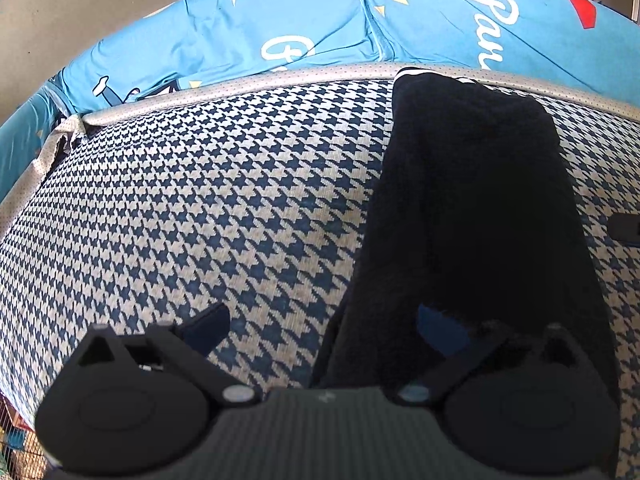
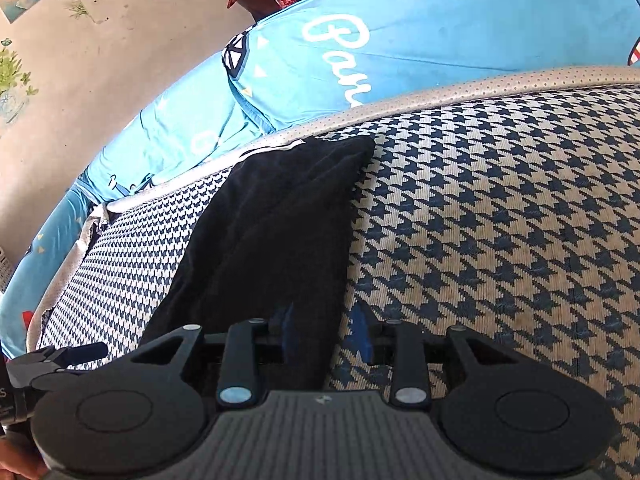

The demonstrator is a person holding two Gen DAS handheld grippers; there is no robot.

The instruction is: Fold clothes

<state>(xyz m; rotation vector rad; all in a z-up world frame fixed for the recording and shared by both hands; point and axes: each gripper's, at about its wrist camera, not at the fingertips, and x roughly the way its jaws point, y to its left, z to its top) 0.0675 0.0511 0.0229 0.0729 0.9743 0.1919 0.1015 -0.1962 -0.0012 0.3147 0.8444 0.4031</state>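
Note:
A black garment (image 1: 472,208) (image 2: 272,232), folded into a long strip, lies on a blue-and-cream houndstooth surface (image 1: 200,208) (image 2: 500,220). A white-striped band shows at its far end. My left gripper (image 1: 322,332) is open wide at the strip's near left corner, with its right finger (image 1: 440,330) over the black cloth and its left finger over the bare pattern. My right gripper (image 2: 320,330) is open narrowly, and the strip's near right edge lies between its fingers. A sliver of the pattern shows beside the right finger (image 2: 360,334).
A grey perforated border (image 1: 240,88) (image 2: 480,90) edges the surface at the far side. Behind it lies blue printed bedding (image 1: 300,28) (image 2: 440,40), then a beige wall (image 2: 100,80). The surface drops off at the left (image 1: 16,420).

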